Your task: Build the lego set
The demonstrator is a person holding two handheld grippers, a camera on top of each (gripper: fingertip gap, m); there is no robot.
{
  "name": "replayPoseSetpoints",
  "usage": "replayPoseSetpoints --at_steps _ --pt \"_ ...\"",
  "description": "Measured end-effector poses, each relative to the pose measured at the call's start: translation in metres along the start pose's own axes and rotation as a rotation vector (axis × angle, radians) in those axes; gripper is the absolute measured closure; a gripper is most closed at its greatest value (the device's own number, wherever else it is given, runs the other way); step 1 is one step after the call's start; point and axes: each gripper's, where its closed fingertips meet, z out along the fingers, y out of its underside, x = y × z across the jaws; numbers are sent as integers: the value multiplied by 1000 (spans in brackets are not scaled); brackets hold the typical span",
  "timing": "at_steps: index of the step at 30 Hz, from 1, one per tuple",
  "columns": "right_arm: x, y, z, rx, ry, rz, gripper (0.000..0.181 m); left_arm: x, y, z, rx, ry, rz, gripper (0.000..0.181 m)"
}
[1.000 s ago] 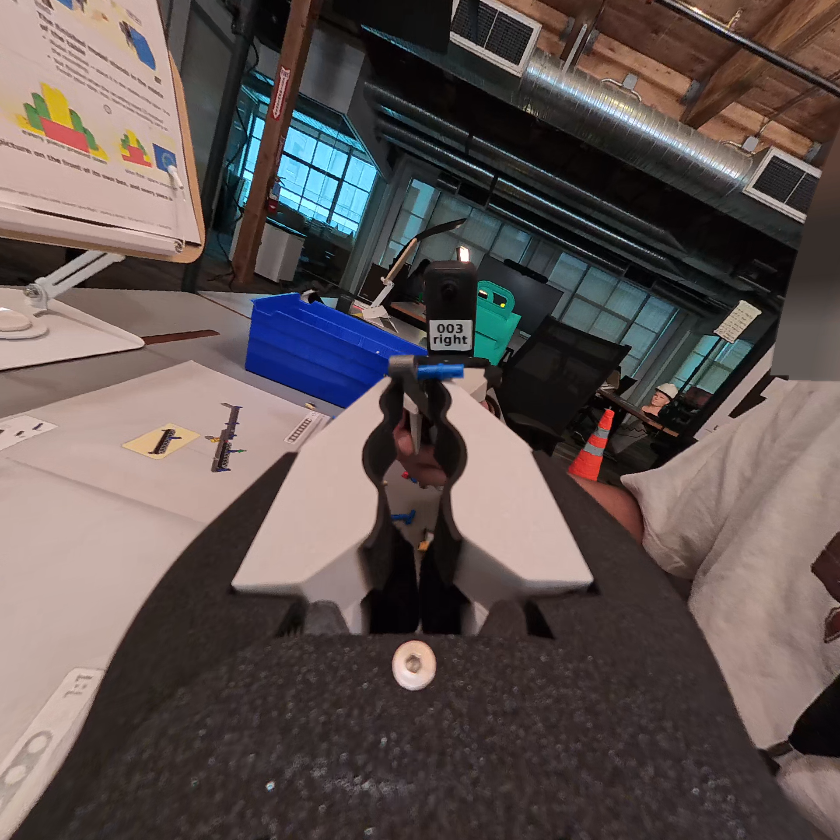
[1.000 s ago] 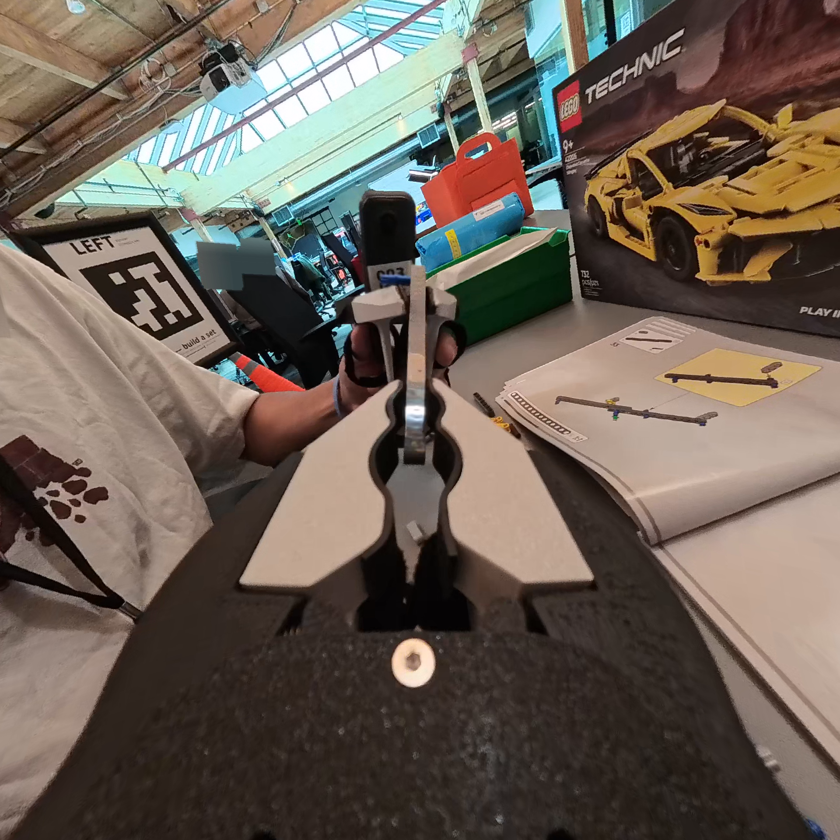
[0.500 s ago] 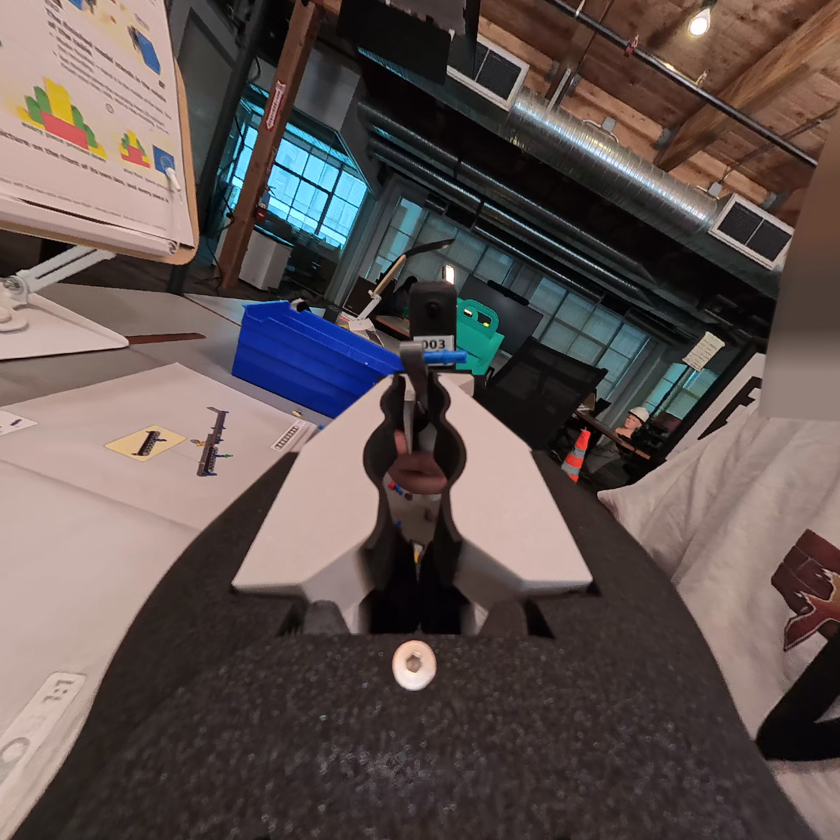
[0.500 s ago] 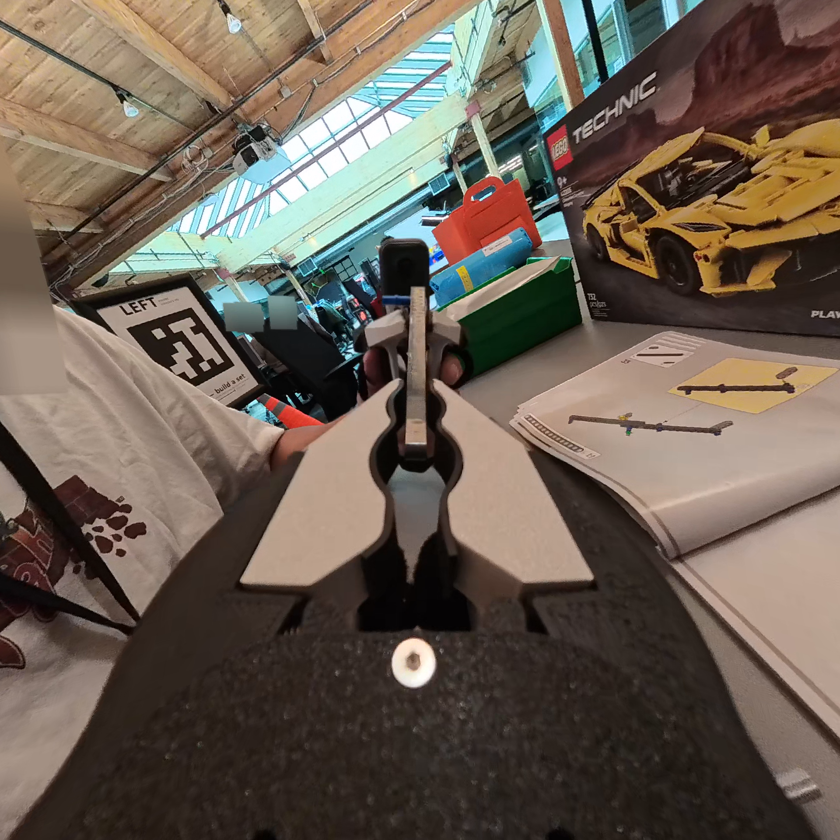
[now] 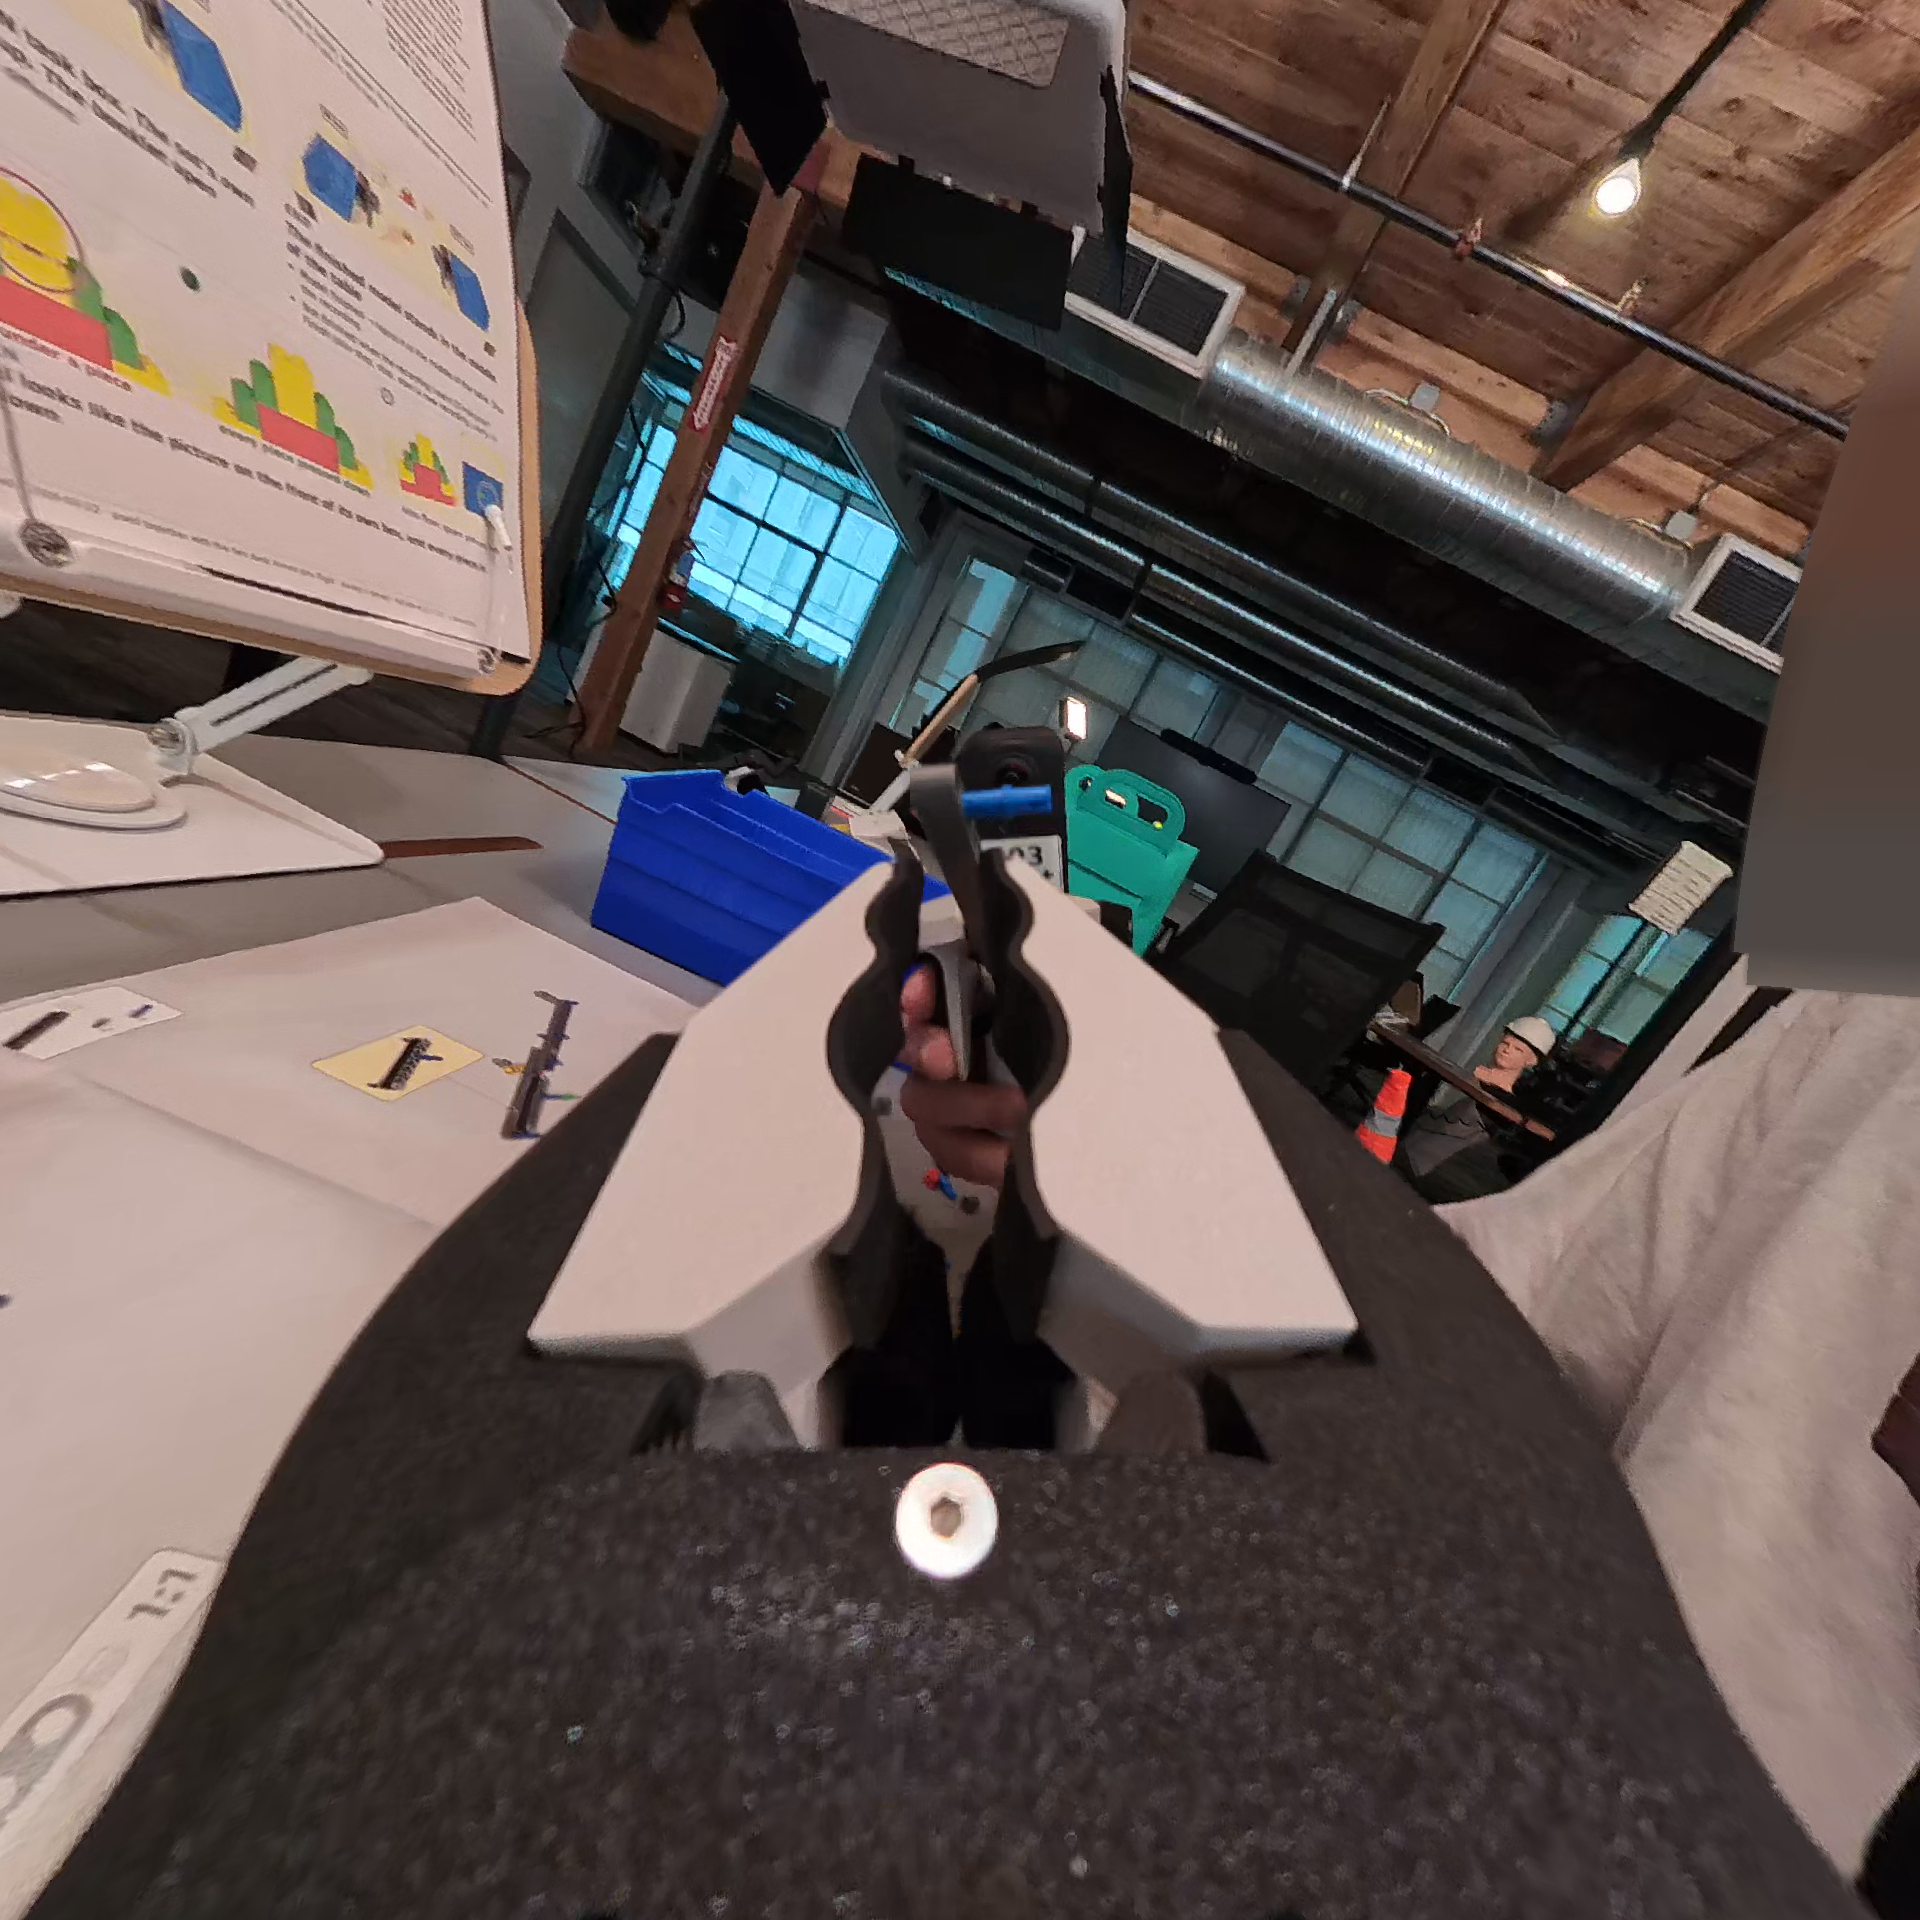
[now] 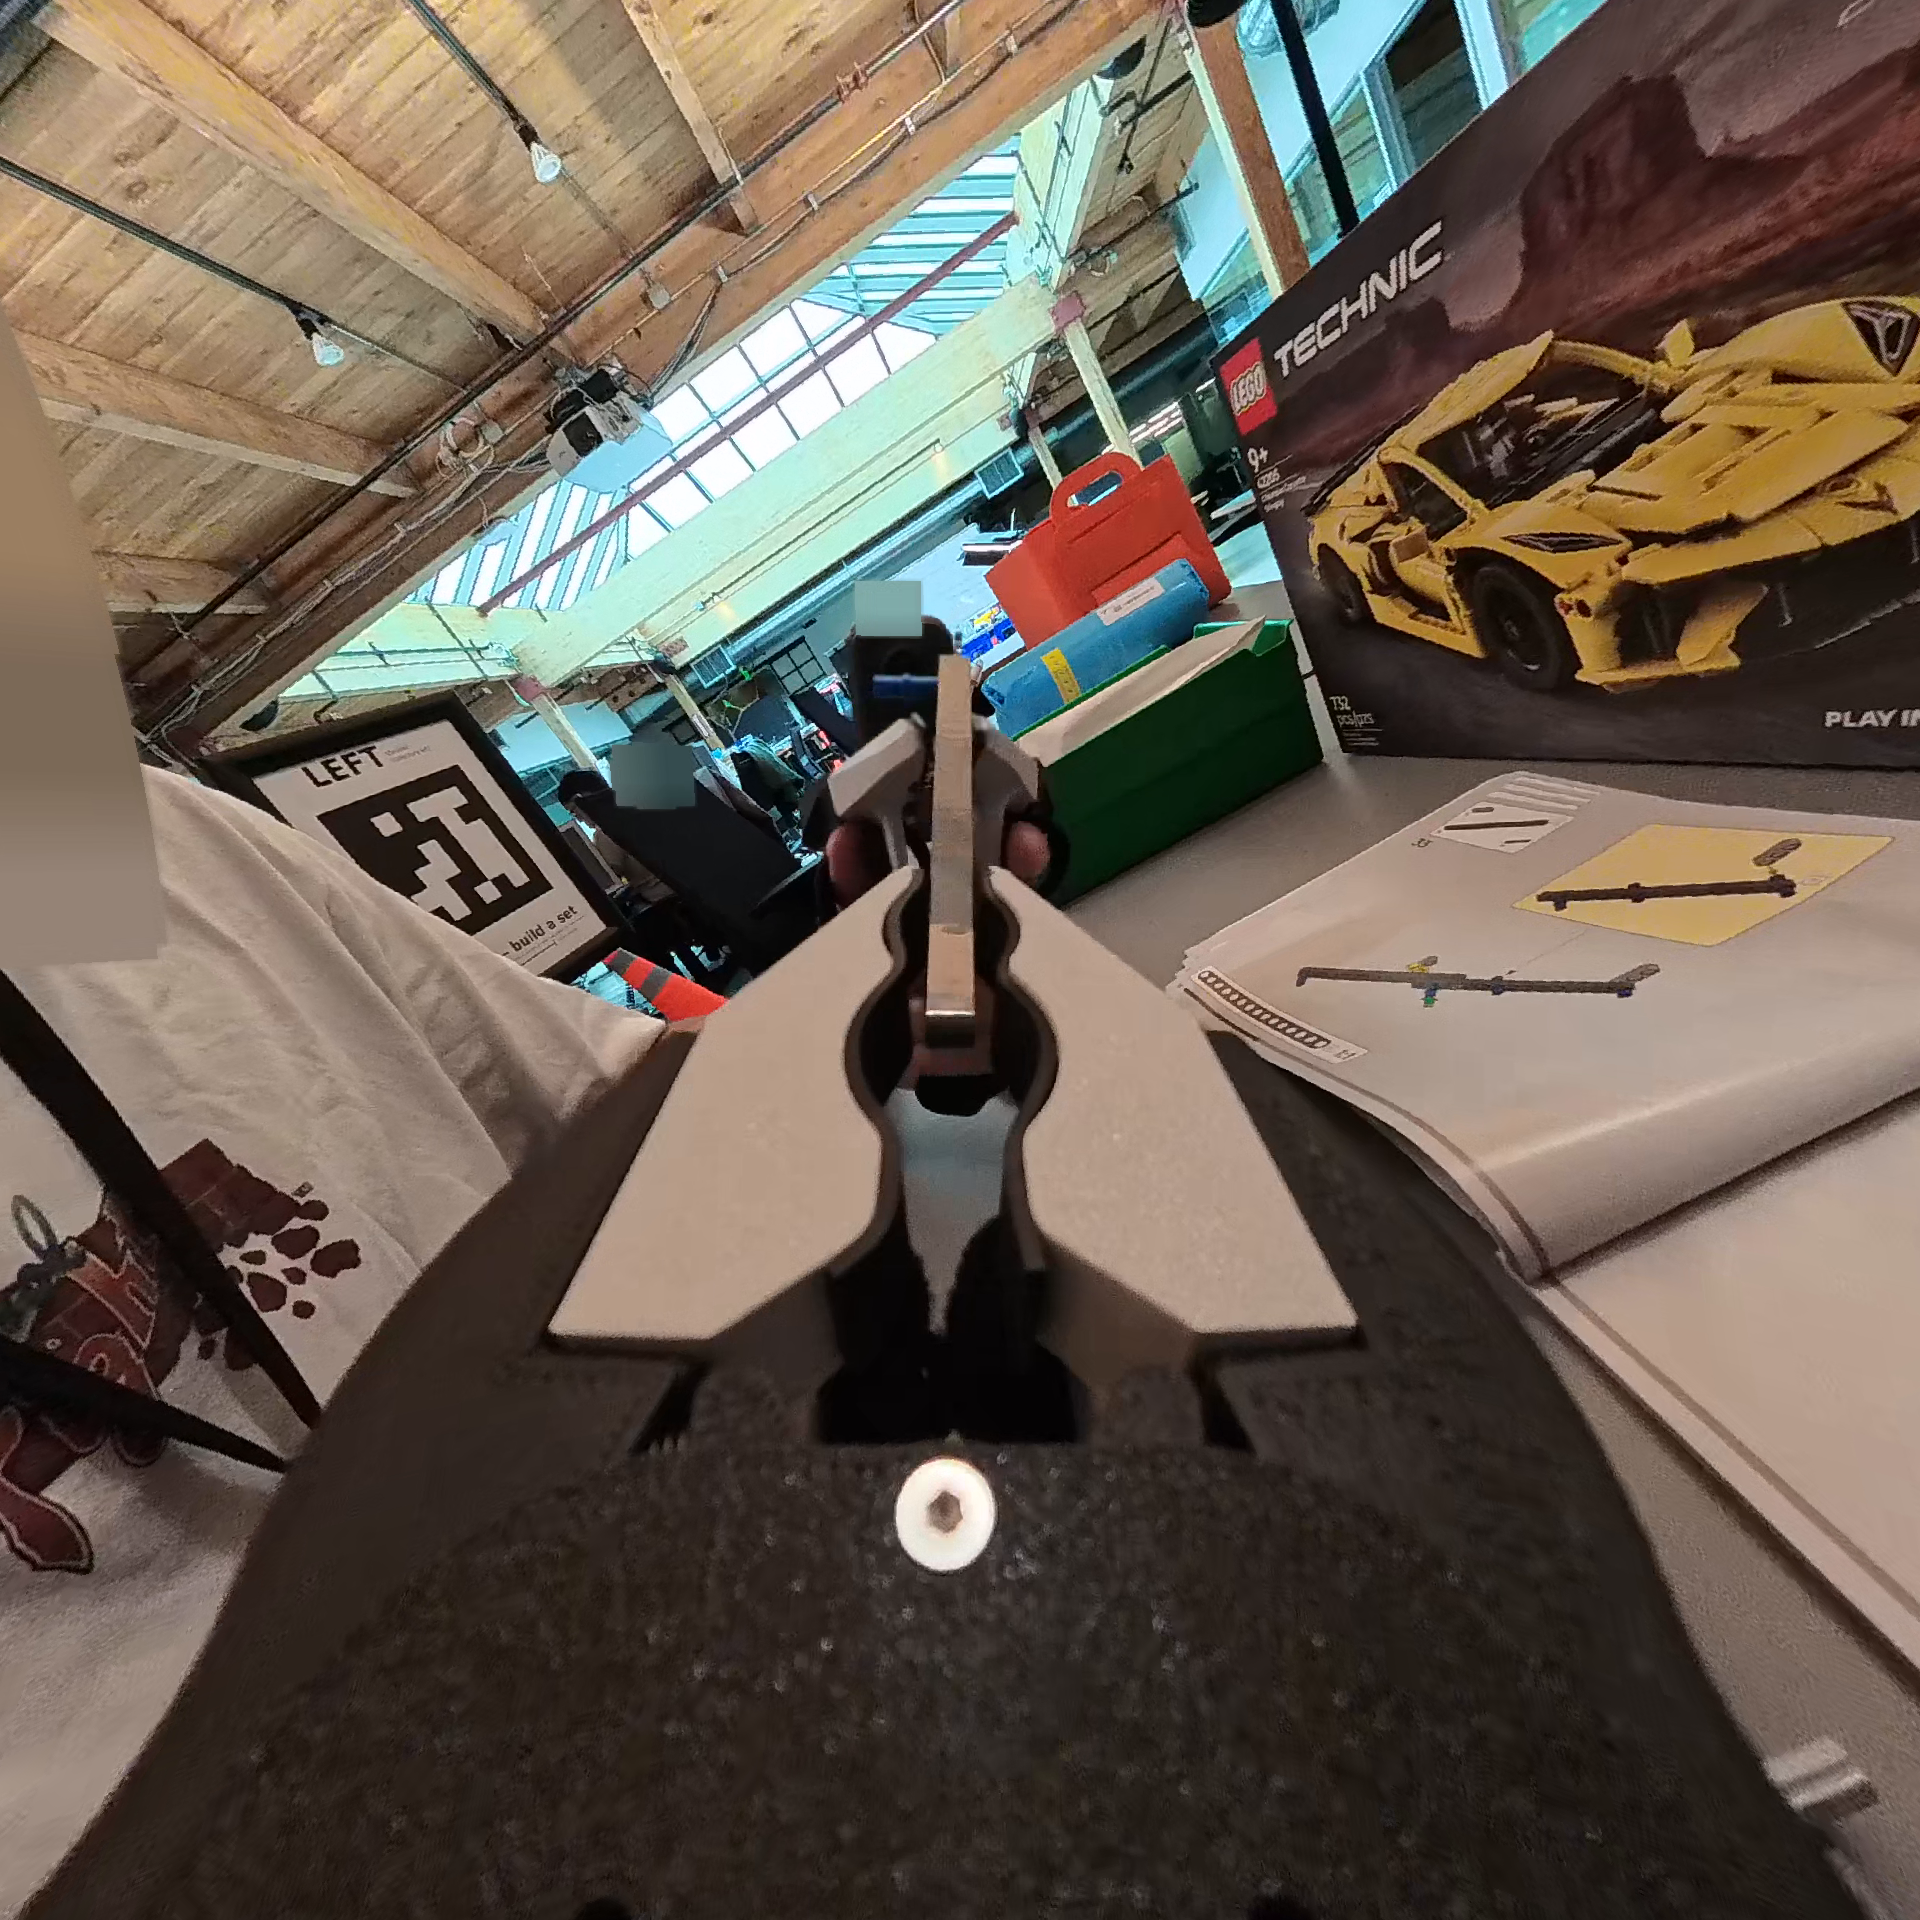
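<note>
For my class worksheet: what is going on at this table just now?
A person holds two sets of tongs up above the table, facing each other. The left tongs are shut on a dark grey beam with a blue pin through its top. The right tongs are shut on a light grey beam. An open instruction booklet lies beside them, in front of the set's box.

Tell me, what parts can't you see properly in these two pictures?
- Left wrist view: the dark beam between the left gripper fingers shows edge-on, so its holes and length are hidden.
- Left wrist view: whether the blue pin is fully pushed in; too small.
- Right wrist view: the grey beam in the right gripper is also edge-on.
- Right wrist view: the instruction booklet is cut off by the right edge.
</note>
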Motion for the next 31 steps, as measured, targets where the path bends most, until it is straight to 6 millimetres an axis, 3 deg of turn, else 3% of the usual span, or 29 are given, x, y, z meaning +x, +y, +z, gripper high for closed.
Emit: replayPoseSetpoints --at_steps 9,12,17,19,21,25,31 --pt "12 4 0 -11 39 56 176 -14 -31 -19 160 -111 61 174" --pt "39 11 3 -84 153 58 175 -42 -41 -39 126 -276 136 175" --pt "62 4 19 -94 138 226 175 -79 -58 -82 170 -404 4 173" --pt "75 4 28 -31 183 403 175 -90 -54 -87 187 -429 -67 173" --pt "71 3 42 64 137 506 175 -93 -46 -82 181 -415 -108 173" --pt "78 10 66 135 103 584 175 -93 -25 -69 164 -389 -186 173" --pt "73 20 87 66 8 635 176 -101 -17 -70 221 -421 -251 174"
